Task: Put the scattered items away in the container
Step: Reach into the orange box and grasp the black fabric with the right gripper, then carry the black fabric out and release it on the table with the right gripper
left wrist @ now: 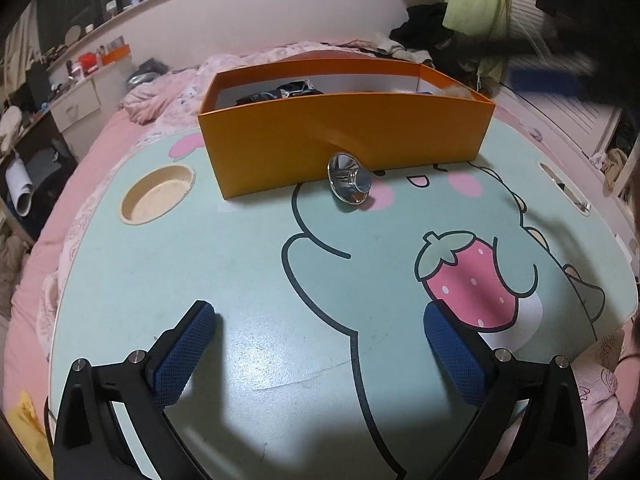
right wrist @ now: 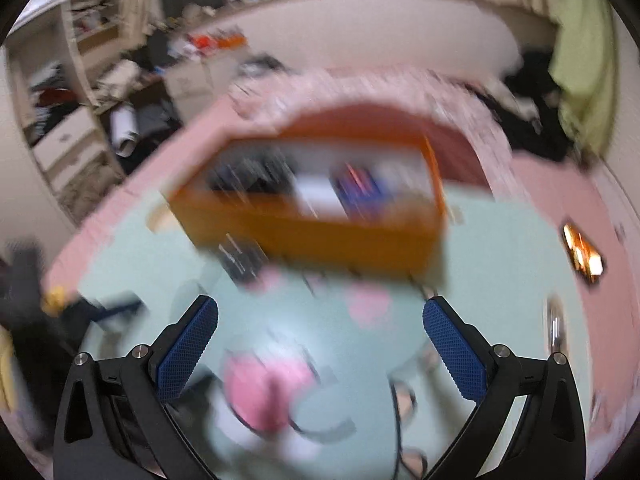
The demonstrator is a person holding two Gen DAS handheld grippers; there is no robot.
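Mint cartoon-printed bench (left wrist: 200,264) carried the orange container (left wrist: 344,136) at upper centre, a shiny metal cup (left wrist: 350,178) touching its front wall. Left gripper (left wrist: 320,344) and right gripper (right wrist: 320,344) fingers stood released, empty.

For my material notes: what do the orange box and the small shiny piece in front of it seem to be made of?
Orange box: likely matte cardboard, with thin flat walls and a white inside. Shiny piece: polished metal or chromed plastic, going by its mirror-like flared cone; I cannot tell which.

Setting: home bedroom. Pink bedding (left wrist: 160,96) covers a bed; cartoon-printed lap desk (left wrist: 240,264) sits on it. Cluttered shelves (right wrist: 80,40), drawers (left wrist: 76,106), clothes pile (left wrist: 424,32) along walls.
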